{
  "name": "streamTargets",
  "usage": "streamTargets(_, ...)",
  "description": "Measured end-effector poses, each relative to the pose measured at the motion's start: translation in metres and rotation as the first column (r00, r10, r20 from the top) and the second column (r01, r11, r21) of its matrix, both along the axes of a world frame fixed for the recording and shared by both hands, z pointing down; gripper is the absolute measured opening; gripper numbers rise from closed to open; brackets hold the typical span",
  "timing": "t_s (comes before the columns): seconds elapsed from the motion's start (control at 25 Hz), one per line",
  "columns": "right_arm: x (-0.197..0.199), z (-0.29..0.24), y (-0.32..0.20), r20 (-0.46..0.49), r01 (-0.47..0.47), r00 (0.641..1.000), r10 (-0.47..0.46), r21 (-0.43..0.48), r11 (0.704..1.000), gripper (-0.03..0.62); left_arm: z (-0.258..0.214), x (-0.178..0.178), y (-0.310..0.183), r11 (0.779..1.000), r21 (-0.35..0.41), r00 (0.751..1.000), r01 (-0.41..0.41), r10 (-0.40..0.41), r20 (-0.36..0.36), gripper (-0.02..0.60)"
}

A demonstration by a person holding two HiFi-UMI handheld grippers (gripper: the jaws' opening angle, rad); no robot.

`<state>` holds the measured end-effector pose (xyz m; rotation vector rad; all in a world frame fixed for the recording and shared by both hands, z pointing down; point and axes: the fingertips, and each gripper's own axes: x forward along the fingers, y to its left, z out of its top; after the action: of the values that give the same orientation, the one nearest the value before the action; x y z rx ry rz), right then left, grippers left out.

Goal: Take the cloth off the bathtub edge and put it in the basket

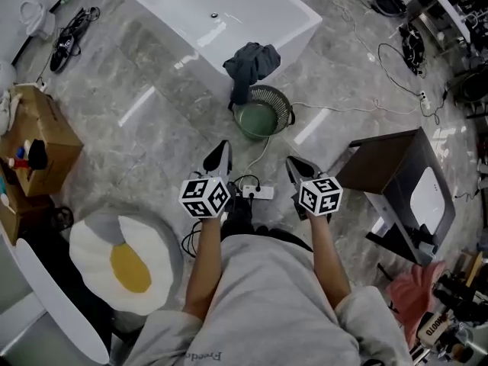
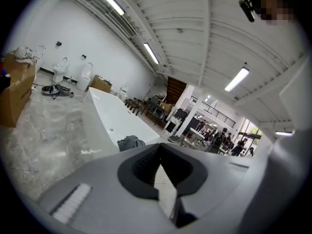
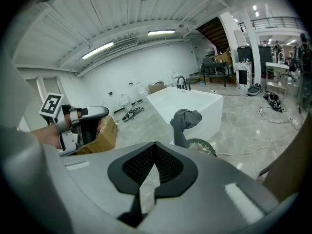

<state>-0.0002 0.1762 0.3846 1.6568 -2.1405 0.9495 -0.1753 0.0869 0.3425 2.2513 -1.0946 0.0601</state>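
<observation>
Left gripper [image 1: 222,149]: fingers closed, empty. Dark grey cloth [image 1: 252,62] draped over the near corner of the white bathtub [image 1: 191,10], its tail hanging down to the rim of the round basket [image 1: 285,105] on the floor. It lies well ahead of both pairs of fingers, untouched. Right gripper [image 1: 293,163]: fingers closed, empty.
</observation>
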Motion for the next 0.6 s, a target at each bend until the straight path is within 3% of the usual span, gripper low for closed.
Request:
streamTargets(0.12, 0.006, 0.003, -0.014, -0.026, -0.017, 1.0, 0.016, -0.015, 1.0, 0.002, 0.014, -0.004, -0.018, 1.0, -0.024, 1.0, 0.001, -0.001, -0.015, 0.058)
streamTargets(0.28, 0.013, 0.006, -0.027, -0.038, -0.039, 0.998, 0.04, 0.011, 0.999, 0.002, 0.034, -0.027, -0.044, 0.988, -0.092, 0.991, 0.121, -0.125, -0.04, 0.058)
streamTargets(0.6, 0.019, 0.011, -0.055, -0.047, -0.022, 0.999, 0.024, 0.037, 0.999, 0.002, 0.058, -0.022, -0.074, 0.981, -0.137, 0.99, 0.135, -0.14, -0.029, 0.058)
